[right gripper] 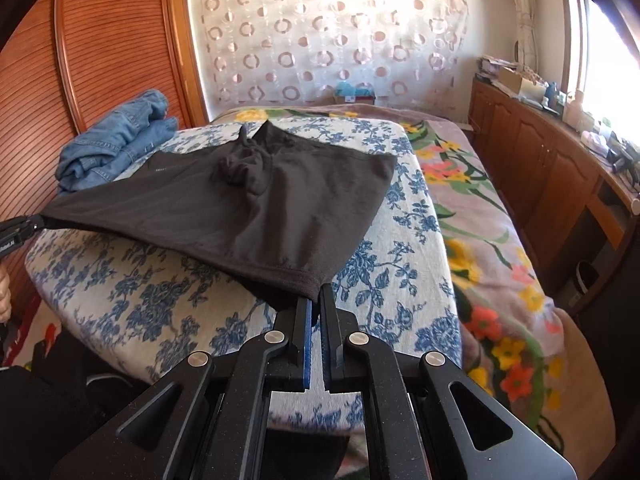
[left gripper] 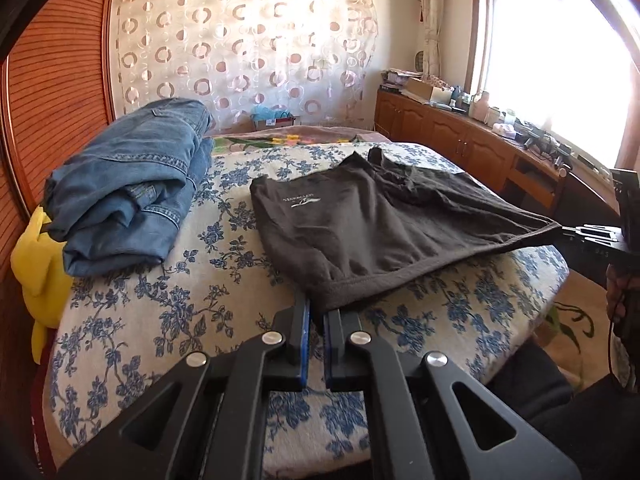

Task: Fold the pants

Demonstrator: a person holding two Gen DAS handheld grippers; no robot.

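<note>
Dark brown pants lie spread on the blue-flowered bed cover, with a small white logo facing up. My left gripper is shut on the near left corner of the pants' hem. My right gripper is shut on the other near corner of the pants. The hem is stretched taut between the two grippers, slightly raised above the bed cover. The right gripper also shows in the left wrist view, and the left gripper shows in the right wrist view.
Folded blue jeans sit at the bed's far left, also in the right wrist view. A yellow cloth hangs beside a wooden slatted panel. A wooden cabinet with clutter runs under the window. A floral blanket covers the bed's right.
</note>
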